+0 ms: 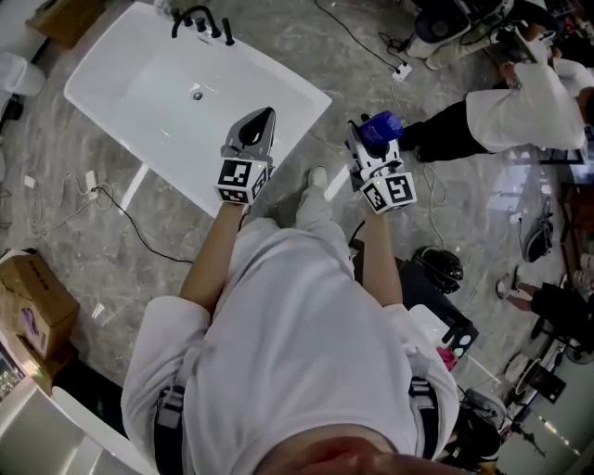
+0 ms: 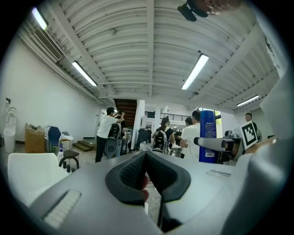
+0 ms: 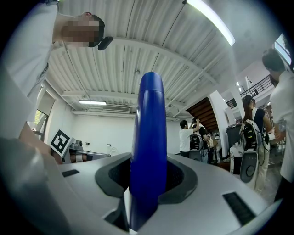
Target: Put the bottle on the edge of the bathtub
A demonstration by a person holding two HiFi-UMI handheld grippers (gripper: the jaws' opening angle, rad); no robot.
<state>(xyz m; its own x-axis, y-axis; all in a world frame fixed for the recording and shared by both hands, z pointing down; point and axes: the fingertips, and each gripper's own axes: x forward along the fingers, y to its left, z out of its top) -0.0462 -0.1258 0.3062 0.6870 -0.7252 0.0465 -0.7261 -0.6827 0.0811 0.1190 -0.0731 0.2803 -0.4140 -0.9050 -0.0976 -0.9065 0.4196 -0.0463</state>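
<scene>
A white bathtub (image 1: 297,97) with a black faucet (image 1: 200,22) lies on the floor at the upper left of the head view. My left gripper (image 1: 263,119) is held over the tub's near right corner, jaws shut with nothing between them (image 2: 147,153). My right gripper (image 1: 369,139) is off the tub to the right, over the floor, shut on a blue bottle (image 1: 380,126). In the right gripper view the bottle (image 3: 148,137) stands upright between the pads. The left gripper view shows the same bottle (image 2: 207,135) off to the right.
Cables (image 1: 111,199) run over the marble floor left of the tub. Cardboard boxes (image 1: 32,301) sit at the left edge. A person in white (image 1: 515,111) crouches at the upper right. A black helmet (image 1: 438,267) lies right of me. Several people (image 2: 110,133) stand farther off.
</scene>
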